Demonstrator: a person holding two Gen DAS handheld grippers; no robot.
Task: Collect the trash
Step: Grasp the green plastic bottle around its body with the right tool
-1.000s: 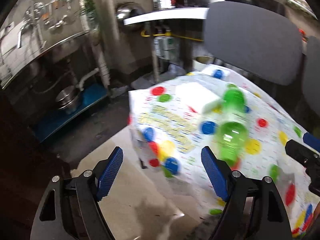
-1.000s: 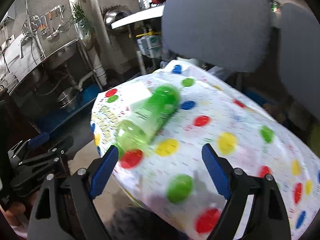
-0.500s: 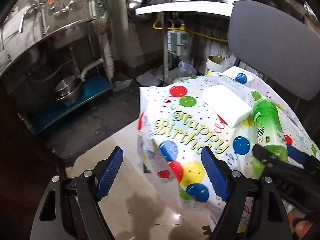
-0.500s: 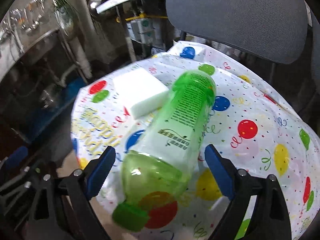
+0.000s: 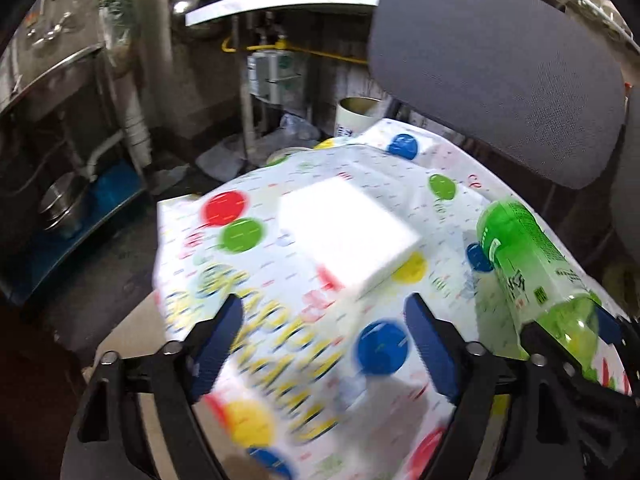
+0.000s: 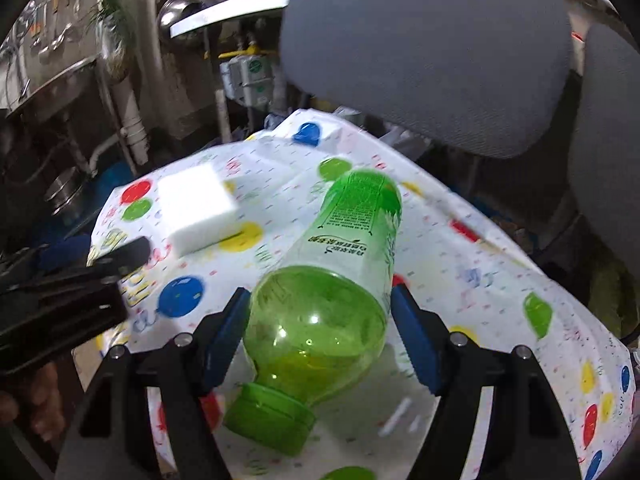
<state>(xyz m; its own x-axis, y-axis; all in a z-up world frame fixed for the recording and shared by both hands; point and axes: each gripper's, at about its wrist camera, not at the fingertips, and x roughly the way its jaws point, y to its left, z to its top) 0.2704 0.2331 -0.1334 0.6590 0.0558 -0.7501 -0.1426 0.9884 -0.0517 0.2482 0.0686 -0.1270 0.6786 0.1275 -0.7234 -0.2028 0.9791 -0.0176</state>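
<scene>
Ahead of you stands a grey fabric-backed office chair (image 5: 496, 68), with a second grey chair back (image 6: 608, 140) at your right edge. Behind them a white shelf board (image 5: 288, 0) juts from a grimy concrete wall (image 5: 192, 80), with a yellow pipe (image 5: 304, 50) running under it. To your left is a stainless-steel counter (image 5: 52, 72) with white drain pipes (image 5: 136, 128) below it and steel bowls (image 5: 60, 204) stacked on a blue lower shelf (image 5: 80, 224). A green potted plant (image 6: 108, 28) sits on that counter. The floor (image 5: 112, 272) is dark and dirty; near you it turns pale and glossy.
</scene>
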